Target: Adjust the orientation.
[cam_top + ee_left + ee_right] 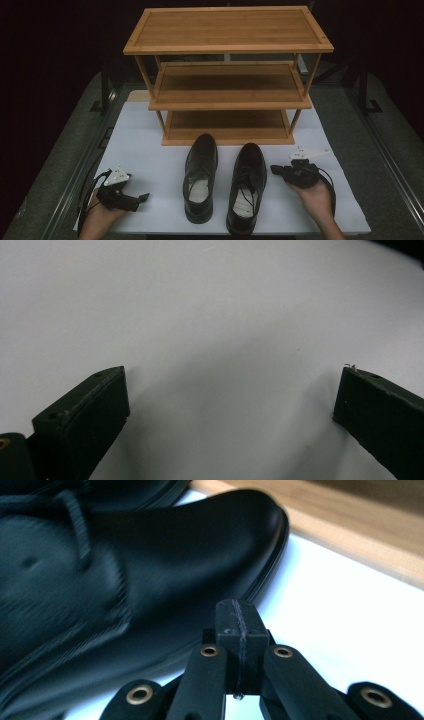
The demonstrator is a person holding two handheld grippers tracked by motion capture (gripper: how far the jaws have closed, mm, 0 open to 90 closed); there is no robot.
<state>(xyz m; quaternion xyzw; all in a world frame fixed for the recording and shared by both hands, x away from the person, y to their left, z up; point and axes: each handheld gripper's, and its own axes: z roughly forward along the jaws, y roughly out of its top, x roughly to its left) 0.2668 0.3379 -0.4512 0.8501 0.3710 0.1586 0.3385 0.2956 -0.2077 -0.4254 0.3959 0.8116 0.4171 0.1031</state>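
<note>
The right black dress shoe lies on the white table sheet, toe pointing far toward the rack, laces showing over its pale insole. In the right gripper view its glossy toe cap sits just beyond the jaw tips, close but apart from them. The right gripper lies just to the right of this shoe at mid-length, its jaws pressed flat together with nothing between them, pointing left at the shoe's side. The left black dress shoe lies just to the left, parallel, a little farther from the near edge. Beyond both toes stands a three-tier bamboo shoe rack, its bottom shelf nearest the shoes. Well to the left, near the sheet's near-left corner, the left gripper rests in the person's hand, its jaws spread wide over bare sheet, holding nothing.
</note>
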